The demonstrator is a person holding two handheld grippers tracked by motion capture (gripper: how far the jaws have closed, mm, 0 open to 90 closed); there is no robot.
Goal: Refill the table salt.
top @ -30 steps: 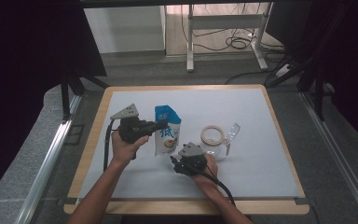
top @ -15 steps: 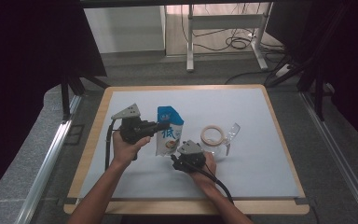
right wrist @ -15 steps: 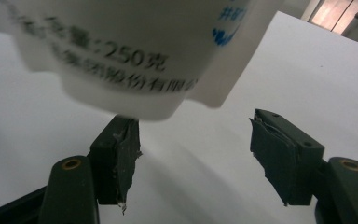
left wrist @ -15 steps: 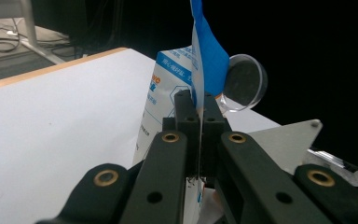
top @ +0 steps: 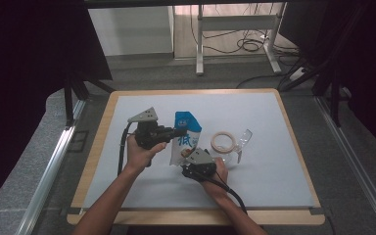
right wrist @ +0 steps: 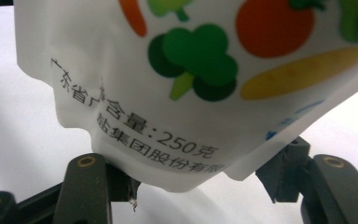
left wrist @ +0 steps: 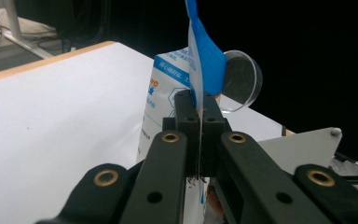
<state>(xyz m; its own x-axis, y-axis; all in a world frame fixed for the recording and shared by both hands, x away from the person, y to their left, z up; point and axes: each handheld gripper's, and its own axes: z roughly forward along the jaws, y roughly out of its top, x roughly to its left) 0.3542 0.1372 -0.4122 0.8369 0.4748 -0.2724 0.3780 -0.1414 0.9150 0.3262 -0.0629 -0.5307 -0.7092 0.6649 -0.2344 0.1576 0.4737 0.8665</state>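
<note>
A blue and white food pouch [top: 186,138] with vegetable pictures stands tilted at the middle of the white mat. My left gripper [top: 178,131] is shut on the pouch's blue upper edge [left wrist: 193,51], and its jaws [left wrist: 196,101] pinch the thin seal between them. At the pouch's lower end is my right gripper [top: 190,157]. In the right gripper view the pouch's bottom [right wrist: 182,84] hangs between the wide-apart jaws of that gripper [right wrist: 200,175], which is open. The left jaw touches the pouch and the right jaw stands a little off it.
A roll of tape [top: 223,141] lies just right of the pouch, with a clear round plastic dish [top: 241,143] beside it, also seen behind the pouch [left wrist: 242,80]. The white mat [top: 274,176] sits on a wood-edged table [top: 97,142]. Cables trail back from both grippers.
My right gripper has crept a little forward and left to the pouch's bottom. The left gripper keeps its hold on the pouch's top and has barely moved.
</note>
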